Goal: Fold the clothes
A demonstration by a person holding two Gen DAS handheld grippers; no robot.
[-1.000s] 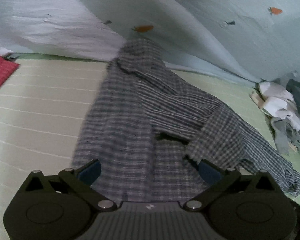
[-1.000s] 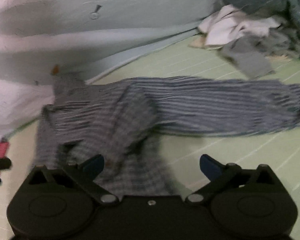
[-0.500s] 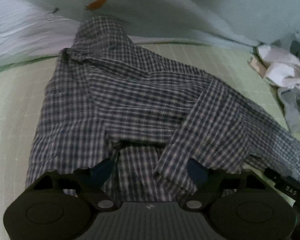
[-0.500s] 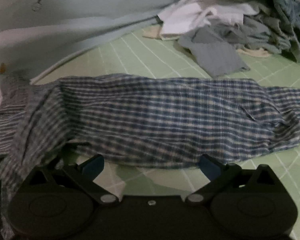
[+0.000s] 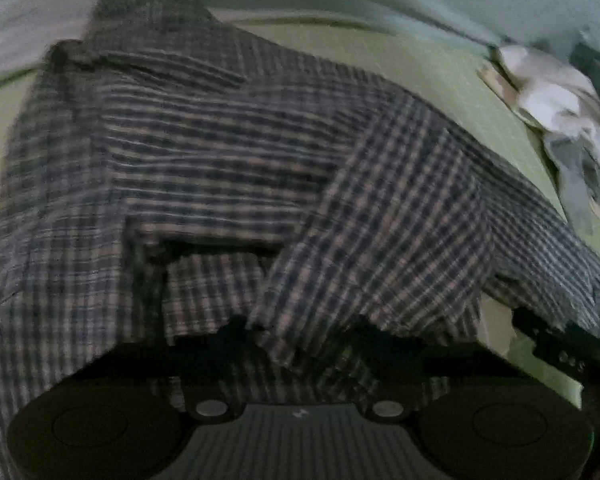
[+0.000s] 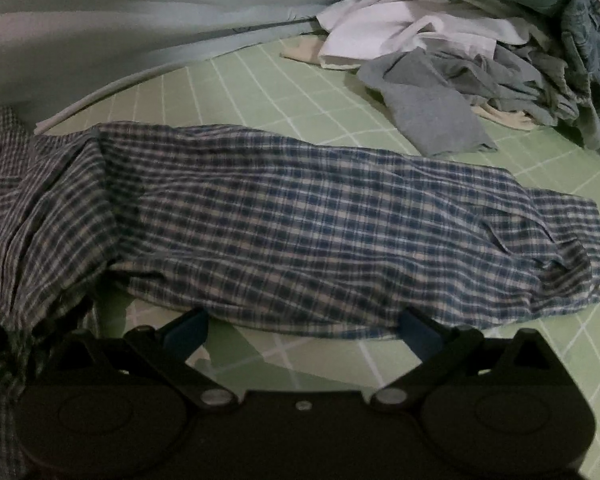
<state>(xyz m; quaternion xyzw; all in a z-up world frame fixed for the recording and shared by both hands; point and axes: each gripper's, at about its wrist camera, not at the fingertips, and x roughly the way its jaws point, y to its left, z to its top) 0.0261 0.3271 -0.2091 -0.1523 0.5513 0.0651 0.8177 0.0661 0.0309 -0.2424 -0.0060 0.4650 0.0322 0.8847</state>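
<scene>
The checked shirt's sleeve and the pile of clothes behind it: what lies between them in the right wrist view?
Only bare green grid mat. The sleeve and the pile of clothes lie apart, with nothing between them.

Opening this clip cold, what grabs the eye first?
A blue-and-white plaid shirt sprawls across the green grid-lined mat, its sleeve stretching rightward just beyond the open right gripper. Behind it, at the mat's far right, sits a jumbled pile of unfolded clothes.
</scene>
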